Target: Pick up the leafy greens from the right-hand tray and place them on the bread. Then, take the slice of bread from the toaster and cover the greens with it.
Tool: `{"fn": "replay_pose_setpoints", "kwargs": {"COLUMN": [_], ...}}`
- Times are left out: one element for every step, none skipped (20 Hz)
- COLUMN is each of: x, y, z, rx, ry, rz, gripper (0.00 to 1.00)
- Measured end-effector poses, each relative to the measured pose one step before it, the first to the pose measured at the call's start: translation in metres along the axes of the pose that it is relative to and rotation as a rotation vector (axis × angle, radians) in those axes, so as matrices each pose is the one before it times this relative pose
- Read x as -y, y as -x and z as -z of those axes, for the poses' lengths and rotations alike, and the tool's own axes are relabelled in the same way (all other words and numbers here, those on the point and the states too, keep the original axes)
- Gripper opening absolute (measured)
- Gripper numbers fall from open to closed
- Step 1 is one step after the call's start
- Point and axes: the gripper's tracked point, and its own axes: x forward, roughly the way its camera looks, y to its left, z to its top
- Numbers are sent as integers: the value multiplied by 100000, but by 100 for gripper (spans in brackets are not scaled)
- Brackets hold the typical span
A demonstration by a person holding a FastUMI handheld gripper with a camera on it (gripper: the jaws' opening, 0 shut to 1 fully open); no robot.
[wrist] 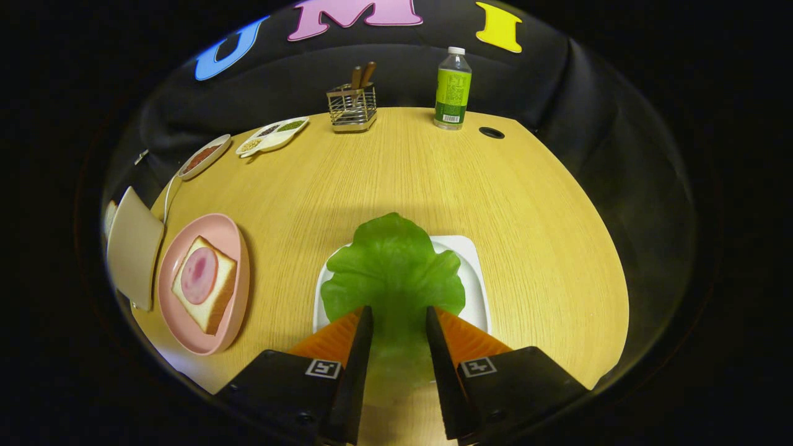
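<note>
Green leafy greens (pixel 393 272) over white tray (pixel 477 291) | gripper (pixel 399 322) half-open, straddling leaf stem

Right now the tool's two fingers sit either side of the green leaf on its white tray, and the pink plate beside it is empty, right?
Not quite. In the gripper view the pink plate holds a bread slice topped with a round of ham. The rest stands: the tool is open around the green leaf on the white tray.
</note>
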Motion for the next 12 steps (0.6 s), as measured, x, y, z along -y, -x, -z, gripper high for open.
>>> {"fn": "replay_pose_setpoints", "kwargs": {"x": [327,-21,31,317,-4,167,52,13,-41,26,64,329], "y": [-15,134,-105,-174,158,141,-89,11,34,127,122,147], "z": [14,-9,19,-32,-13,-48,-61,-119,88,-23,-117,-229], "rx": [-645,-801,-688,-217,-965,-638,-521,-268,-488,-637,-378,150], "ry": [-1095,-1211,20,-624,-631,-109,-909,11,-473,-726,-1392,-1943], "rz": [599,-380,-306,677,-267,681,-253,-725,-649,-815,-388,1378], "gripper": [42,30,25,19,14,13,12,10,8,8,8,8]}}
